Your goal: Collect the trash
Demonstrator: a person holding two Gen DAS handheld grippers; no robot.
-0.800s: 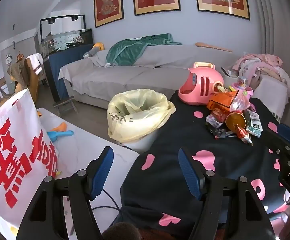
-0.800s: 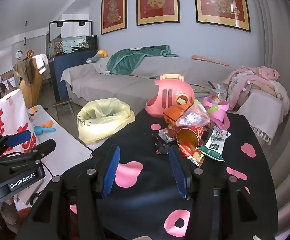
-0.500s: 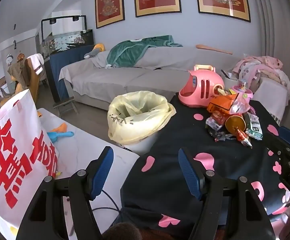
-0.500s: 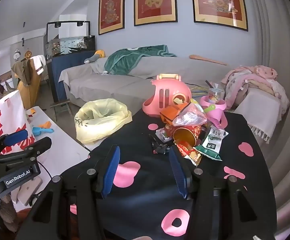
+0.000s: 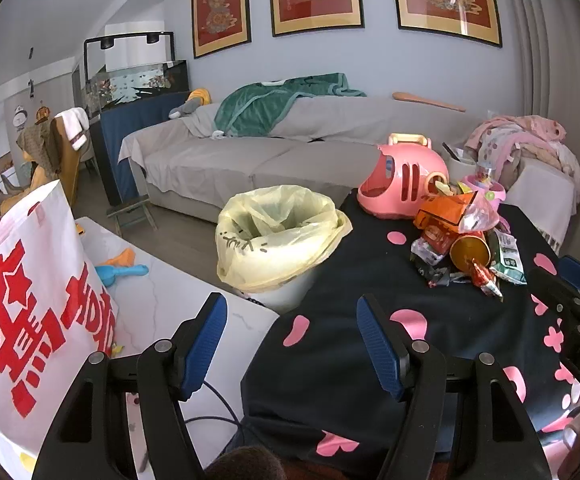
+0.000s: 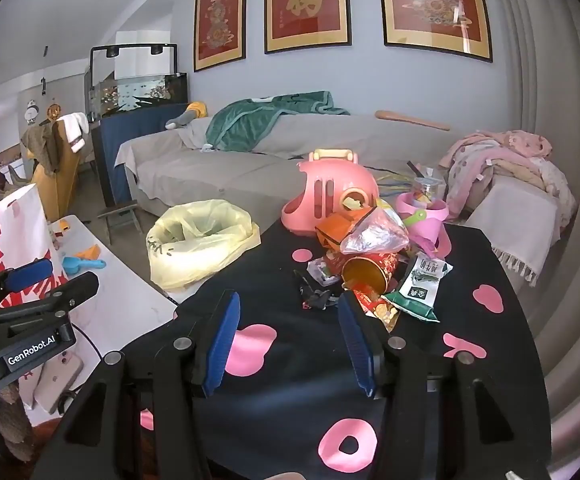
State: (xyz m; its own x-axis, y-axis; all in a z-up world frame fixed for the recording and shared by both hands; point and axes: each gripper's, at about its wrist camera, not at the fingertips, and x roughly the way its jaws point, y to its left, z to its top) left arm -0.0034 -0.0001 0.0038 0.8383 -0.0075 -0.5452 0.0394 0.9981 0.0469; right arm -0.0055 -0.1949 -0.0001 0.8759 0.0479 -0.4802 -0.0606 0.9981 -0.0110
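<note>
Where visible, label point(image 6: 31, 355) reads "GenRobot.AI".

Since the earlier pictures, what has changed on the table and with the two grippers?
The right gripper has moved closer to the trash pile, which now looks larger and nearer in its view. Nothing was taken hold of or let go. The left gripper stays open and empty; the trash bag is unmoved.

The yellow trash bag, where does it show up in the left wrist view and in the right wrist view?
Left wrist view: the trash bag sits centre frame, beyond the open left claw, left of the black cloth.
Right wrist view: it lies left of centre, beyond the open right claw.
Shared landmark: the pink toy carrier, just right of the bag in both.
</note>
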